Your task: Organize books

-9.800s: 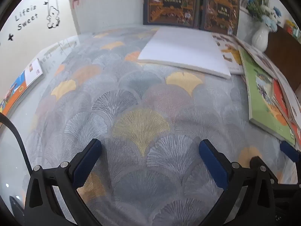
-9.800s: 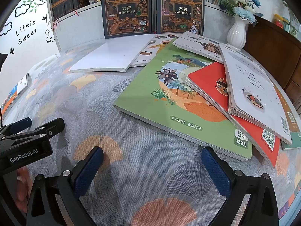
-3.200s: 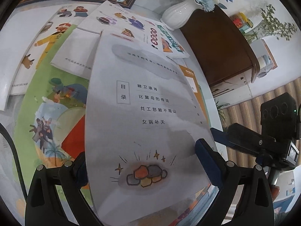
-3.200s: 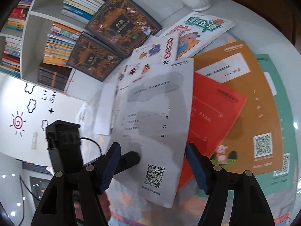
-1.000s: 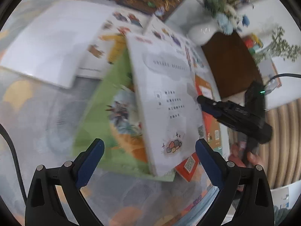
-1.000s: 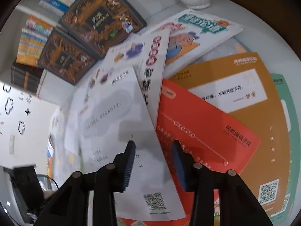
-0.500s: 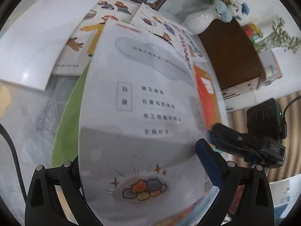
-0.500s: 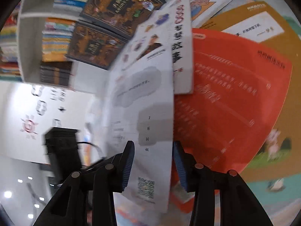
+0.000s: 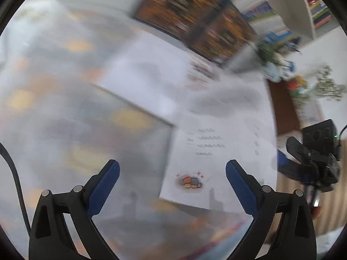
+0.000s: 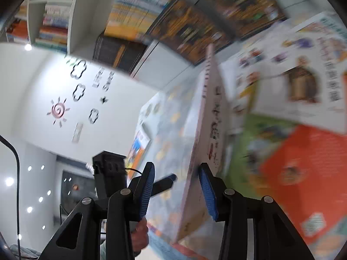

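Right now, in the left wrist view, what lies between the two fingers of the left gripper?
In the left wrist view, the left gripper stands open with nothing gripped. Beyond the gap shows the blurred tablecloth and a corner of the white book.

We saw a white book [image 9: 219,134] with a smooth, matt paper cover. Beside it, the left gripper [image 9: 172,186] had matt black plastic arms, ribbed blue pads and shiny metal pins. Under the book lay a patterned tablecloth [image 9: 65,112] with a soft sheen. The red book [image 10: 303,179] near it looked glossy.
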Motion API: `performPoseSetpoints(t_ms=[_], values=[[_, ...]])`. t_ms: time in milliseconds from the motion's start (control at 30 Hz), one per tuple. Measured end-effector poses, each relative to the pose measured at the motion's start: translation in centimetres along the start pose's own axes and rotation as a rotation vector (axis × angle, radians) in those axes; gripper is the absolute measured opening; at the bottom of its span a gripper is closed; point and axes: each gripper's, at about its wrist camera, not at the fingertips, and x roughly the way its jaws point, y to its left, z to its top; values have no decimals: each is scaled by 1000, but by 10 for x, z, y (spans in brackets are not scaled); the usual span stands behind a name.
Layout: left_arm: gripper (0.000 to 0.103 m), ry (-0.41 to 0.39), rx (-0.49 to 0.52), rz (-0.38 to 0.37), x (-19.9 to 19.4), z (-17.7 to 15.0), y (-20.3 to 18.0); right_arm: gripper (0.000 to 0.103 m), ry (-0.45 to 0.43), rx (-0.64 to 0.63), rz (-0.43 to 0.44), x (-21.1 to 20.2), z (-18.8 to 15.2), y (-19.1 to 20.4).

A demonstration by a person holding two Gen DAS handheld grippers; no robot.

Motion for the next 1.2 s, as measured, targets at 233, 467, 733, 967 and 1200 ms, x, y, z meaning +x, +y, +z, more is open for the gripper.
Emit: performPoseSetpoints(t_ms=[233,467,733,967,1200], values=[[98,-90,-44,67,-56,6,68,42,32,-3,-15,72,-7,30],[98,-80,-37,-19,-37,29,76,42,41,-55,-100,98,30,59],[98,-195,-109,323,-57,33,138,57,94,106,2,147,15,31],[98,-169,-106,310,-49,42,153,65,127,103,-46,177,11,34],[98,-174,-134,281,-54,50,173,65,125,-10,-130,186,16,58]])
